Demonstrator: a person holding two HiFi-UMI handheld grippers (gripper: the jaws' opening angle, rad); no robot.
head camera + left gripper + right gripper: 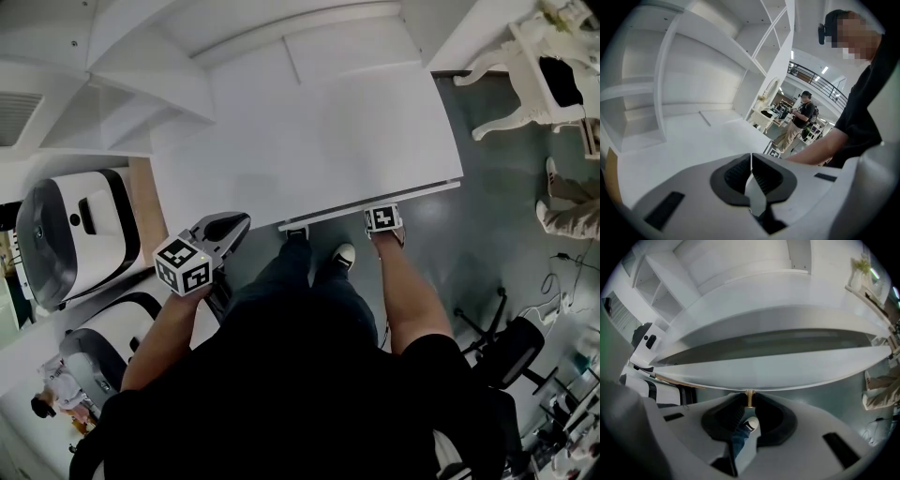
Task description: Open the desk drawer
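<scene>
The white desk (309, 131) has a shallow drawer front (375, 206) running as a thin strip along its near edge; it seems to stand slightly out from the desktop. My right gripper (382, 217) is at that edge and points steeply down. In the right gripper view its tips (749, 401) are shut on a small brass drawer knob (749, 397) beneath the drawer front (778, 369). My left gripper (230, 228) hovers off the desk's left front corner. It is shut and holds nothing (751, 159).
White shelving (112, 84) rises at the desk's left and back. Two white-and-black machines (70, 234) stand on the floor at left. An ornate white table (534, 75) and a bystander's legs (567, 211) are at right, with an office chair (511, 347) behind me.
</scene>
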